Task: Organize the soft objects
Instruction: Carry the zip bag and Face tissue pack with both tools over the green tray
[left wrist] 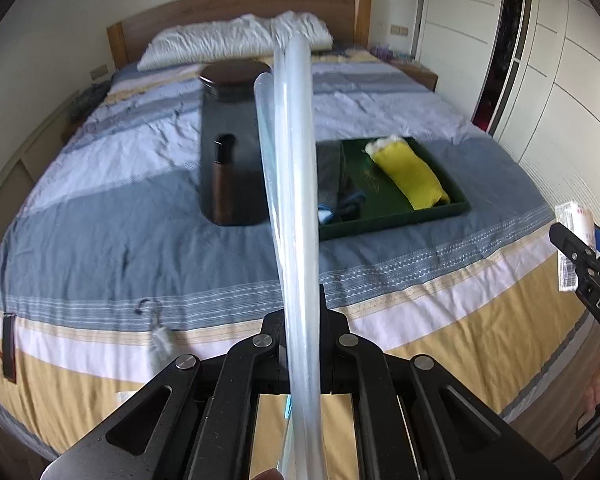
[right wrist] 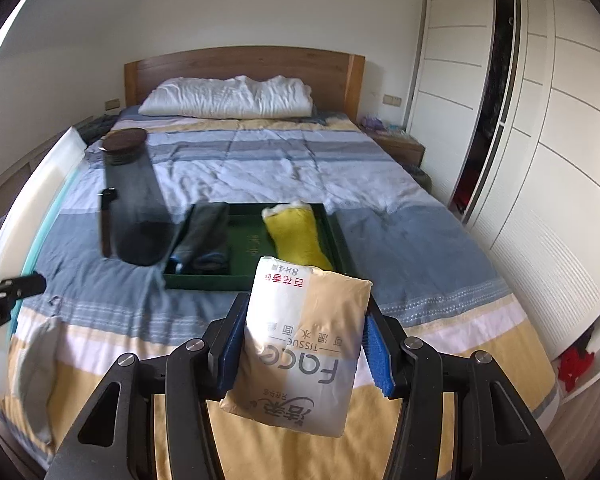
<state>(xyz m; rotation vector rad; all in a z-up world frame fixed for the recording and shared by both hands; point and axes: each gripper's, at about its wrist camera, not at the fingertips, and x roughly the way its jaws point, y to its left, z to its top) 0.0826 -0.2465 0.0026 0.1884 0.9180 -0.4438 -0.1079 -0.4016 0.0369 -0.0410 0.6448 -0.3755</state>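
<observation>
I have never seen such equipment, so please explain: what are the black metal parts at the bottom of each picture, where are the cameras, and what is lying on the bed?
The black parts are hand-held grippers, one in each of a person's hands, each with a camera looking along its fingers. In the left view, the left gripper is shut on a folded translucent plastic sheet. In the right view, the right gripper squeezes a tissue pack. On the bed stand a dark jar and a green tray holding a yellow cloth roll and grey cloths.
</observation>
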